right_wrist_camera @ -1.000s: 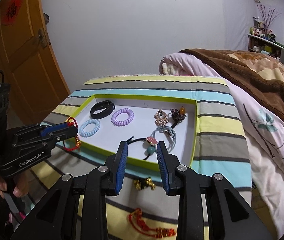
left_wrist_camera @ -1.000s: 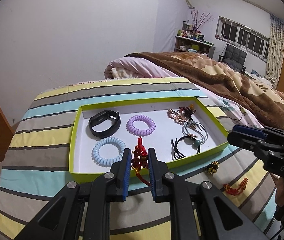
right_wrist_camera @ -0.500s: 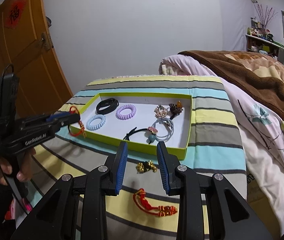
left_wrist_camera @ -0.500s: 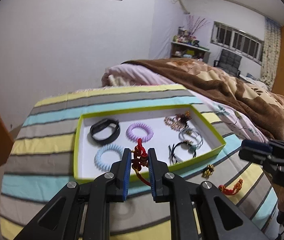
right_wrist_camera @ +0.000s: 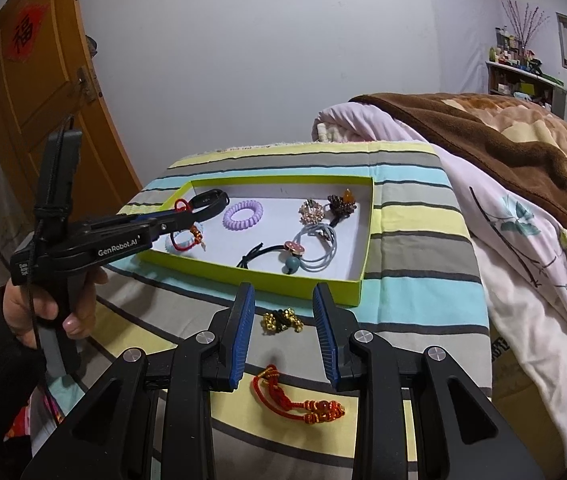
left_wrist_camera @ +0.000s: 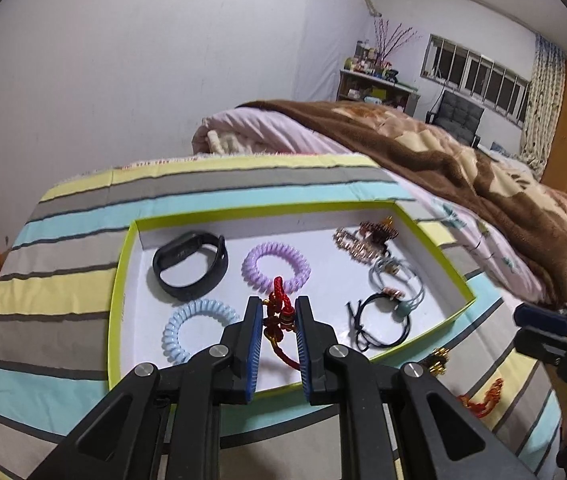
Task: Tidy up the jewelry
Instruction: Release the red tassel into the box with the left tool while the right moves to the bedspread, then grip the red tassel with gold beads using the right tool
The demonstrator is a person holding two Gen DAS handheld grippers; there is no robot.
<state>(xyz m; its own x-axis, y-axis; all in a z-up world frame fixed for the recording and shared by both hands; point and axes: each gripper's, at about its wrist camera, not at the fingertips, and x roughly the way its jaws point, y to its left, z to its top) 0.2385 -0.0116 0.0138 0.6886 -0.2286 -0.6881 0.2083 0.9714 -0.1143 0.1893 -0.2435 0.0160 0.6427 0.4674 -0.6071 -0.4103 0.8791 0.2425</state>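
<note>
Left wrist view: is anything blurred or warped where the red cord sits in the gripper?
Left wrist view: red cord and left gripper sharp; fisheye bends the tray rim, corners dark. Right wrist view: equally sharp, door bowed, even lighting, no glare.

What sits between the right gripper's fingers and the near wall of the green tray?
In the right wrist view, a gold-bead black charm lies on the striped cloth, between the right gripper and the green tray.
</note>
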